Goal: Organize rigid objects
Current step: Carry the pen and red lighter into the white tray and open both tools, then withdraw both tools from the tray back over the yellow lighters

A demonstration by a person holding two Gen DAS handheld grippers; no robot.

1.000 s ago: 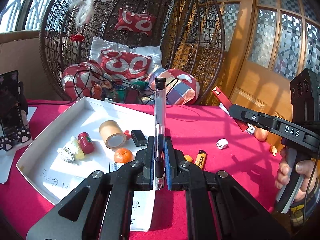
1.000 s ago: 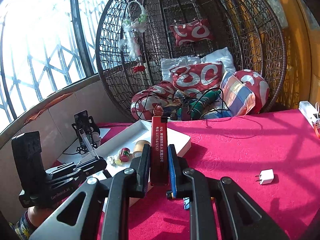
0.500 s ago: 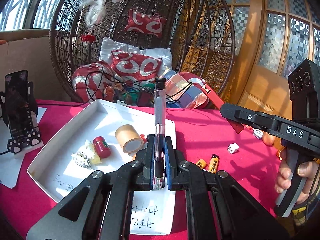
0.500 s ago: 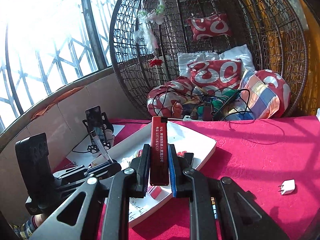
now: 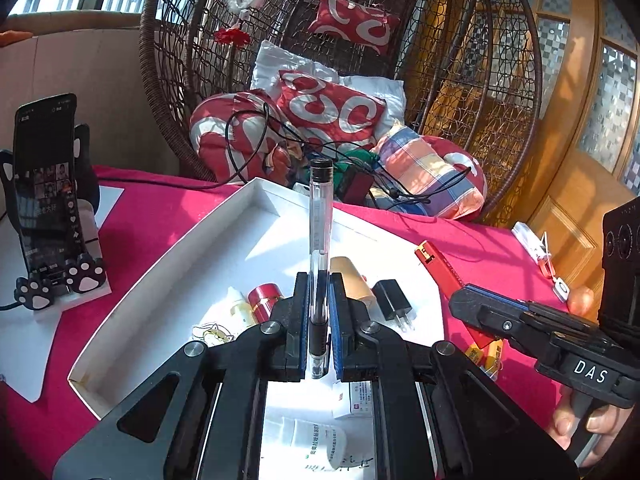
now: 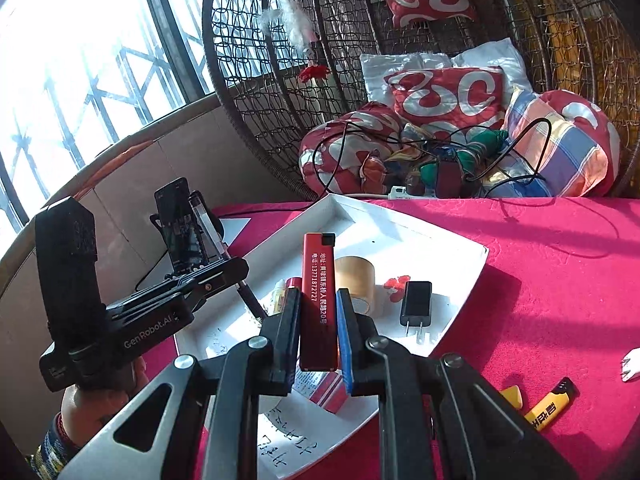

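Note:
My left gripper (image 5: pixel 319 334) is shut on a clear pen (image 5: pixel 319 236) with a black cap, held upright above the white tray (image 5: pixel 168 276). My right gripper (image 6: pixel 319 330) is shut on a flat red lighter (image 6: pixel 318 292) with white print, also over the tray (image 6: pixel 460 248). In the tray lie a tan tape roll (image 6: pixel 356 278), a black charger plug (image 6: pixel 416 304), a small red cap bottle (image 5: pixel 265 295), a small white dropper bottle (image 5: pixel 239 310) and a white tube (image 5: pixel 316 440). The left gripper also shows in the right wrist view (image 6: pixel 224 272), and the right gripper in the left wrist view (image 5: pixel 472 304).
A phone on a paw-foot stand (image 5: pixel 48 200) is at the table's left. Yellow lighters (image 6: pixel 552 404) and a white plug (image 6: pixel 632 364) lie on the red cloth right of the tray. A wicker chair with cushions (image 5: pixel 332 112) stands behind the table.
Both grippers have moved forward and left over the tray, each keeping its object. The tray's contents now lie closer beneath the fingers.

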